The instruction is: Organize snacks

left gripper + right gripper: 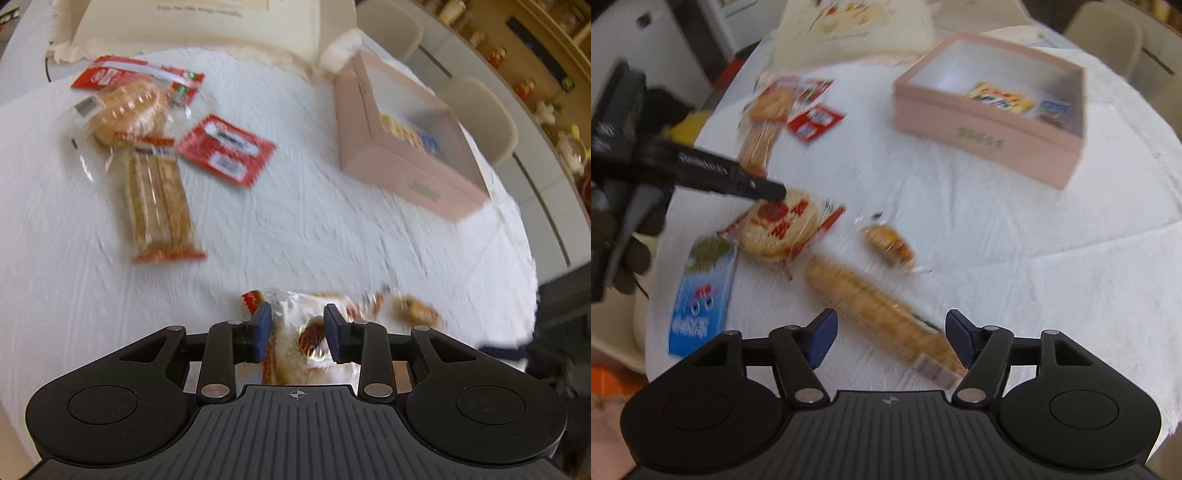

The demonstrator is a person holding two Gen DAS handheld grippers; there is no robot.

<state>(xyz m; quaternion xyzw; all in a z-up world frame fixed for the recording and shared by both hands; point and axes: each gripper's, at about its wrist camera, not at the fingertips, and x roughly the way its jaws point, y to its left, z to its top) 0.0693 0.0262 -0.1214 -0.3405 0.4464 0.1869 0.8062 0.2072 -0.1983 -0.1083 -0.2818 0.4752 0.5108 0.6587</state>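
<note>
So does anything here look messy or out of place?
Mostly the snacks: only a couple sit in the pink box, while the rest lie scattered at all angles on the white cloth, such as the long cracker pack and the round cracker. Nothing looks spilled or torn.

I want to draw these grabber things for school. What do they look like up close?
Both match. The left gripper and right gripper have black plastic bodies with a ridged grey centre plate, two round black discs at the sides, silver rivets on hinged black arms, and dark blue pads on the fingertips. A small crosshair mark sits on the centre plate. No cables show.
</note>
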